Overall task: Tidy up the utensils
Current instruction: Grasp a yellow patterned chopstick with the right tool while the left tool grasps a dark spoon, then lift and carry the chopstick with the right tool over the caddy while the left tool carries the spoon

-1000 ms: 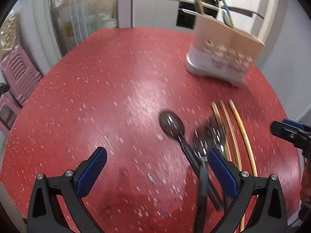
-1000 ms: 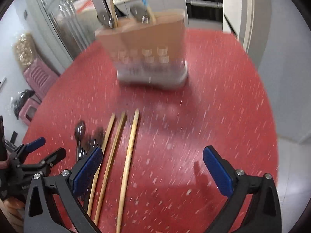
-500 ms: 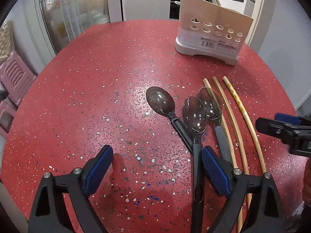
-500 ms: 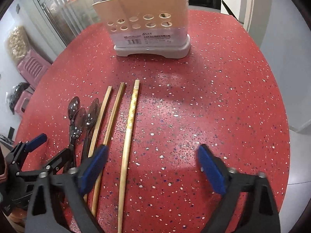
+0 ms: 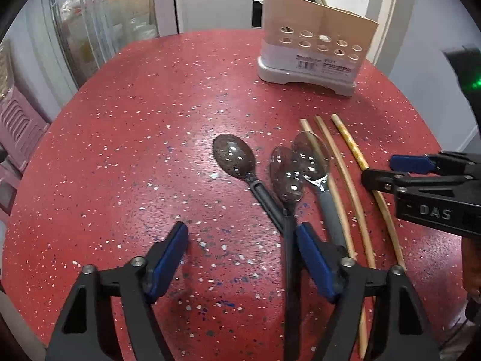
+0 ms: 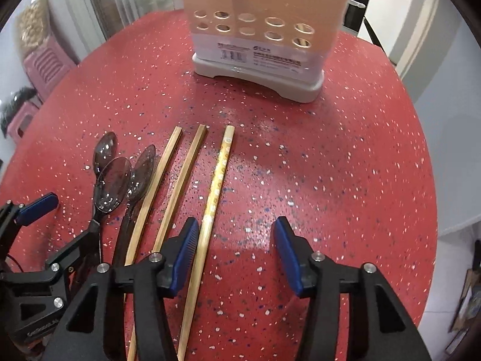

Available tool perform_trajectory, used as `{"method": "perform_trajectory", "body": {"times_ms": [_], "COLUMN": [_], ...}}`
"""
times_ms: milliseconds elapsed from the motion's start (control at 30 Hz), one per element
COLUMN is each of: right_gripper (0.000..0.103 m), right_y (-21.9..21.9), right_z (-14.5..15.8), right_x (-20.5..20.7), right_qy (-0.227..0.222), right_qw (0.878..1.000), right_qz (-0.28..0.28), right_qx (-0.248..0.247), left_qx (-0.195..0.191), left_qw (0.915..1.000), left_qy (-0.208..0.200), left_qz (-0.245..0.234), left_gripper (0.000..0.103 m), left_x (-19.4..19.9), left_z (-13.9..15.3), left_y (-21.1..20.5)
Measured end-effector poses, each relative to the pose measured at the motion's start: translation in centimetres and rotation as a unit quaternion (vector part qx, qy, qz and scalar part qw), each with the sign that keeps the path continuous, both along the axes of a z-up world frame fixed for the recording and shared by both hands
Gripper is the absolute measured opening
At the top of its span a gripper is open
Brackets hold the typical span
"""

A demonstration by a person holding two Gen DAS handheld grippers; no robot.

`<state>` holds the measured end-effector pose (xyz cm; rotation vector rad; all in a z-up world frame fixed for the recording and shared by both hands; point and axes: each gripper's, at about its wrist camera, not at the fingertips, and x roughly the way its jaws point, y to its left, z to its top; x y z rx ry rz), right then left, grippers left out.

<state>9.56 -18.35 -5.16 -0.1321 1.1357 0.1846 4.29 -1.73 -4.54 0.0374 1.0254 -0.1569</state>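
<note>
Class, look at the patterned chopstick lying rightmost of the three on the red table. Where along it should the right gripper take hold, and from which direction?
Grip the patterned chopstick on its near half, from above, the right gripper open across its width. It lies flat, apart from the neighbouring chopstick, leaving a finger room on each side.

red speckled table (image 5: 144,126), pink stools (image 6: 45,60)
</note>
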Motion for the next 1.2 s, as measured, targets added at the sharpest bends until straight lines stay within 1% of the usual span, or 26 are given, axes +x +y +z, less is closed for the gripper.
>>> {"method": "perform_trajectory", "body": {"times_ms": [33,133,267,300,367,400,433,500,533,567,600,633,667,767,833,967,1200], "right_gripper": [0.055,0.055,0.055,0.054,0.052,0.050,0.045,0.041,0.037,0.028,0.023,0.011,0.009,0.008,0.008,0.008,0.008], "right_y": [0.1,0.6,0.9,1.0,1.1,1.2,1.3,1.6,1.8,1.9,1.9,1.9,1.9,1.3,0.6,-0.6,-2.8], "right_z": [0.0,0.1,0.1,0.2,0.2,0.3,0.4,0.5,0.6,0.6,0.7,0.7,0.8,0.7,0.7,0.5,2.0], "right_x": [0.1,0.4,1.1,1.2,1.5,1.7,1.6,1.8,1.8,1.8,1.8,1.8,1.7,1.6,1.3,0.4,-1.6], "right_qy": [0.001,0.009,0.020,0.023,0.027,0.029,0.030,0.031,0.031,0.031,0.033,0.034,0.034,0.029,0.028,0.025,-0.015], "right_qw": [1.000,1.000,1.000,1.000,0.999,0.999,0.999,0.999,0.999,0.999,0.999,0.999,0.999,0.999,0.998,0.996,0.990], "right_qz": [0.004,0.009,0.015,0.016,0.018,0.019,0.023,0.025,0.026,0.027,0.027,0.028,0.027,0.024,0.017,0.017,0.020], "right_qx": [-0.001,-0.004,-0.007,-0.008,-0.007,-0.005,-0.004,-0.008,-0.007,-0.007,-0.004,0.001,0.001,0.021,0.049,0.085,0.141], "left_qx": [-0.001,0.006,-0.001,-0.001,-0.004,-0.004,-0.009,-0.012,-0.017,-0.028,-0.030,-0.031,-0.034,-0.055,-0.065,-0.088,-0.107], "left_qw": [1.0000,0.9999,0.9996,0.9995,0.9991,0.9989,0.9985,0.9981,0.9978,0.9973,0.9973,0.9974,0.9975,0.9976,0.9975,0.9960,0.9928], "left_qy": [0.003,0.009,0.023,0.025,0.028,0.028,0.029,0.032,0.033,0.036,0.036,0.035,0.033,0.024,0.012,-0.017,-0.052], "left_qz": [-0.003,-0.008,-0.015,-0.020,-0.033,-0.038,-0.046,-0.052,-0.055,-0.058,-0.057,-0.056,-0.053,-0.035,-0.026,-0.007,0.009], "left_gripper": [0.090,0.089,0.085,0.082,0.068,0.064,0.057,0.050,0.042,0.037,0.037,0.037,0.037,0.037,0.037,0.037,0.037], "left_x": [0.1,0.1,0.5,0.6,0.5,0.5,0.4,0.4,0.3,0.3,0.2,0.2,0.0,-0.6,-1.0,-1.5,-2.2], "left_z": [-0.1,-0.1,-0.1,-0.1,0.0,0.1,0.1,0.2,0.2,0.2,0.2,0.2,0.3,0.5,0.9,2.1,4.1], "left_y": [-0.1,-0.5,-0.6,-0.7,-1.0,-1.2,-1.5,-1.8,-1.9,-1.9,-1.9,-1.9,-1.8,-0.8,-0.1,1.2,2.3]}}
